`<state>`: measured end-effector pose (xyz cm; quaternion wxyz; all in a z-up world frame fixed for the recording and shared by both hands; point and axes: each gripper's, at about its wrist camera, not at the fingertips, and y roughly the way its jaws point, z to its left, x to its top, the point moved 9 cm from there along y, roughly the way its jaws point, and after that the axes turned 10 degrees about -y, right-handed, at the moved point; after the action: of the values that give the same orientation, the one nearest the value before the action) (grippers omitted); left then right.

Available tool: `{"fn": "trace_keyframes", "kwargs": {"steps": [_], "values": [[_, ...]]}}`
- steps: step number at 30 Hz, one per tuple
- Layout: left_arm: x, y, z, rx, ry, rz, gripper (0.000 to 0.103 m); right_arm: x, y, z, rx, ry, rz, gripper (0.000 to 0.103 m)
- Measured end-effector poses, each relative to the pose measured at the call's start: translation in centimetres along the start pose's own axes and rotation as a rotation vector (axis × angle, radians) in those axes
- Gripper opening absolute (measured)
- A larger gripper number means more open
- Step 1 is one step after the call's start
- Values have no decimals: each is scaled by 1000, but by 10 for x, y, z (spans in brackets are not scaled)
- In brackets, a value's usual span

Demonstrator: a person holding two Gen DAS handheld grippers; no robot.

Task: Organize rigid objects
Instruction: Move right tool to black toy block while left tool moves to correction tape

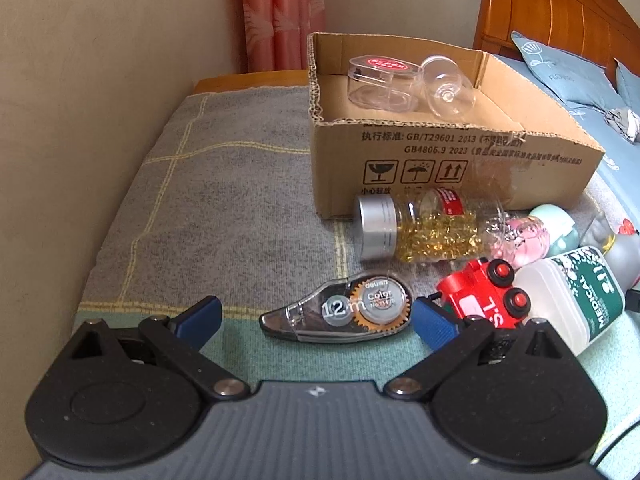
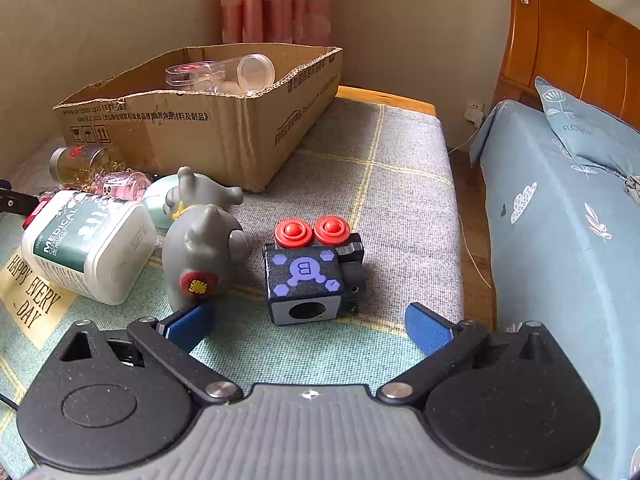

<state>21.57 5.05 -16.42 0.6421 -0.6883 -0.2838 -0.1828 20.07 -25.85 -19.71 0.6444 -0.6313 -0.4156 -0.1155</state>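
A cardboard box (image 1: 440, 160) (image 2: 224, 132) stands at the back of the mat and holds two clear plastic jars (image 1: 384, 80) (image 2: 224, 72). In the left wrist view, my open left gripper (image 1: 316, 320) straddles a correction tape dispenser (image 1: 340, 314) lying on the mat. In the right wrist view, my open right gripper (image 2: 308, 328) is just in front of a black toy block (image 2: 312, 276) with red wheels and a purple "B".
A jar of gold beads (image 1: 420, 228), a red toy train (image 1: 484, 296), a white medical bottle (image 1: 572, 296) (image 2: 88, 244), a pink bottle (image 1: 524, 240) and a grey pig figure (image 2: 200, 248) lie beside the box. A bed (image 2: 560, 220) is to the right.
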Motion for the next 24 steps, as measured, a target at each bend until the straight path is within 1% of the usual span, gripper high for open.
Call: {"fn": "trace_keyframes", "kwargs": {"steps": [3,5,7,11,17,21,24], "values": [[1,8,-4,-24,-2,12,101,-1,0,-1,0,1,1,103],[-1,12,-5,-19,4,20,101,-1,0,-1,0,1,1,103],[-2,12,-5,-11,19,7,101,-1,0,-1,0,1,2,103],[-4,10,5,11,11,-7,102,-2,-1,-1,1,-1,4,103],[-5,5,31,45,-52,-2,102,-1,-1,-1,7,-8,1,103],[-5,7,27,41,-71,-7,102,-1,-1,-2,16,-18,-4,103],[-3,9,24,56,-92,-14,102,0,0,-2,24,-27,-11,103]]}}
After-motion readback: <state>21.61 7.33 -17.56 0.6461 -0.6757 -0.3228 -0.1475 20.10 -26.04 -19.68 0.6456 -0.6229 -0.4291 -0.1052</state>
